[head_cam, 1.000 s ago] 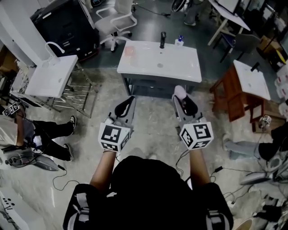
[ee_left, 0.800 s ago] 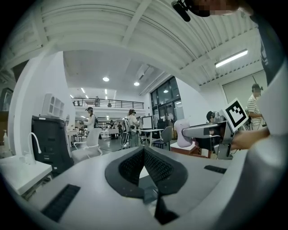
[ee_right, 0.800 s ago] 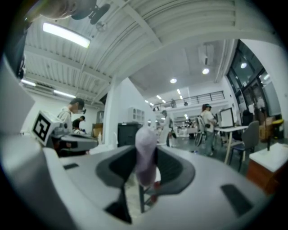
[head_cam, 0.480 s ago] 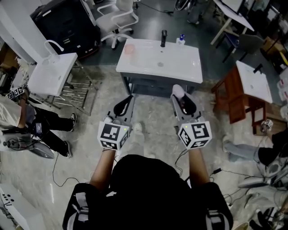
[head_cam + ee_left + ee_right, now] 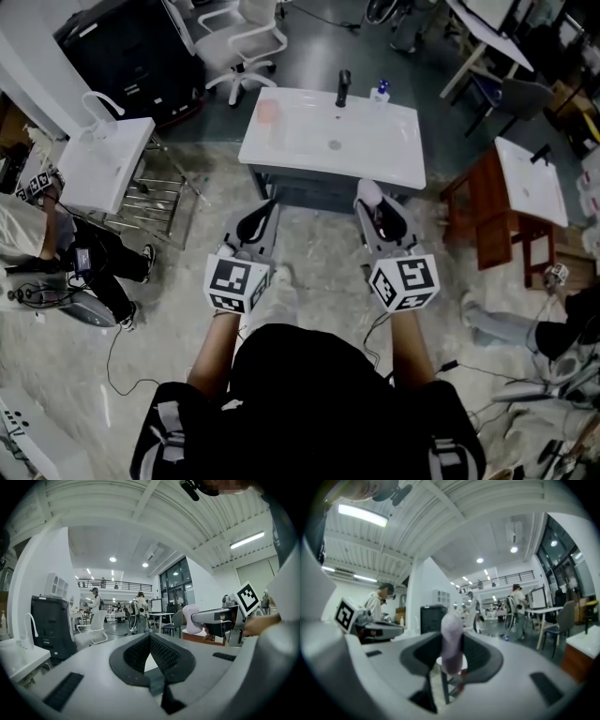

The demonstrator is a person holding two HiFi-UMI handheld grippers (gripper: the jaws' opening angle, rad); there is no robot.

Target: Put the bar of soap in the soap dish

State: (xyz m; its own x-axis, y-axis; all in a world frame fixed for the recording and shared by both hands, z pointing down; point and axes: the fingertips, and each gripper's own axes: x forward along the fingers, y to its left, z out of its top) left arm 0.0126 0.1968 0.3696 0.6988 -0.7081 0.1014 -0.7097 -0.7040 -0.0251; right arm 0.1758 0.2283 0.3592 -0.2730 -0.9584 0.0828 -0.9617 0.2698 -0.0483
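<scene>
A pale lilac bar of soap (image 5: pixel 371 191) sticks up between the pads of my right gripper (image 5: pixel 369 201), which is shut on it. The same bar (image 5: pixel 451 641) stands upright in the right gripper view. It also shows from the side (image 5: pixel 191 619) in the left gripper view. My left gripper (image 5: pixel 271 204) is shut with nothing in it, its pads (image 5: pixel 161 654) meeting at the tip. Both grippers hang over the floor just short of a white sink counter (image 5: pixel 375 164). On the counter's far left corner sits a pink soap dish (image 5: pixel 269 110).
A black faucet (image 5: pixel 343 86) and a small bottle (image 5: pixel 380 91) stand at the counter's back edge. A second white sink on a metal rack (image 5: pixel 108 164) is at the left, a wooden stand with a basin (image 5: pixel 530 178) at the right. People sit on the floor at both sides (image 5: pixel 56 267).
Both grippers have come a little closer to the sink counter as I step forward. The soap stays held in the right gripper, and the left stays shut.
</scene>
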